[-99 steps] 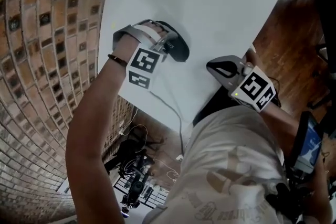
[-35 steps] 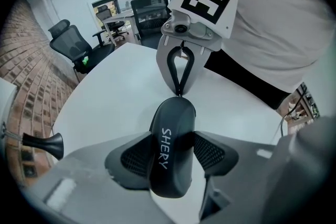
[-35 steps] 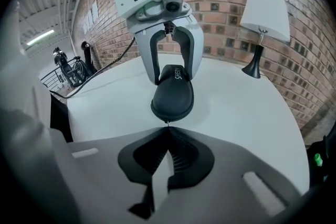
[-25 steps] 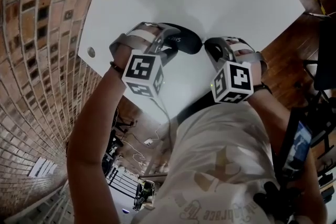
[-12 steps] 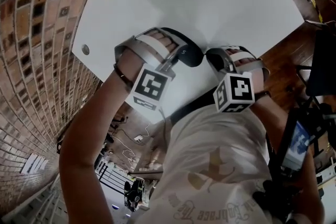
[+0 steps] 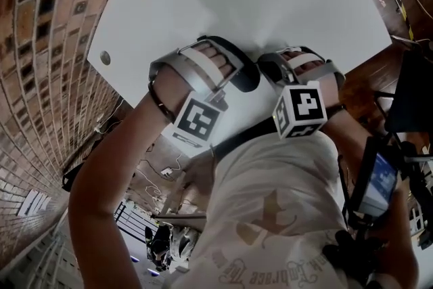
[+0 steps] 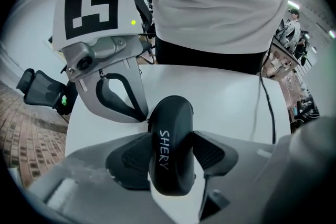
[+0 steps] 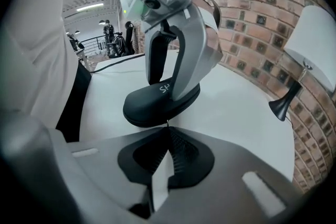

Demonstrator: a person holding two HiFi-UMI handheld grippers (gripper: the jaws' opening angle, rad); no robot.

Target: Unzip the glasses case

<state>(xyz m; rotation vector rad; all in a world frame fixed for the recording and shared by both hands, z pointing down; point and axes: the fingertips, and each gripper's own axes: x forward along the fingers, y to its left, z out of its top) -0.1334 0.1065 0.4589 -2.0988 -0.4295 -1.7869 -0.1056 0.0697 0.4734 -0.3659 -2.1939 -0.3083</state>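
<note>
Right hand-held gripper (image 8: 167,132) has come up, seemingly pinching barely-visible zipper (image 8: 166,124); left hand-held gripper (image 7: 171,153) clamps case (image 7: 172,113).

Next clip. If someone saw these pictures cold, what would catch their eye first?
First, the black glasses case printed SHERY, clamped between the fingers of the left gripper over the white table. Next, the right gripper at the case's end, its fingers shut on what looks like the small zipper pull. A brick wall rises beside the table.
</note>
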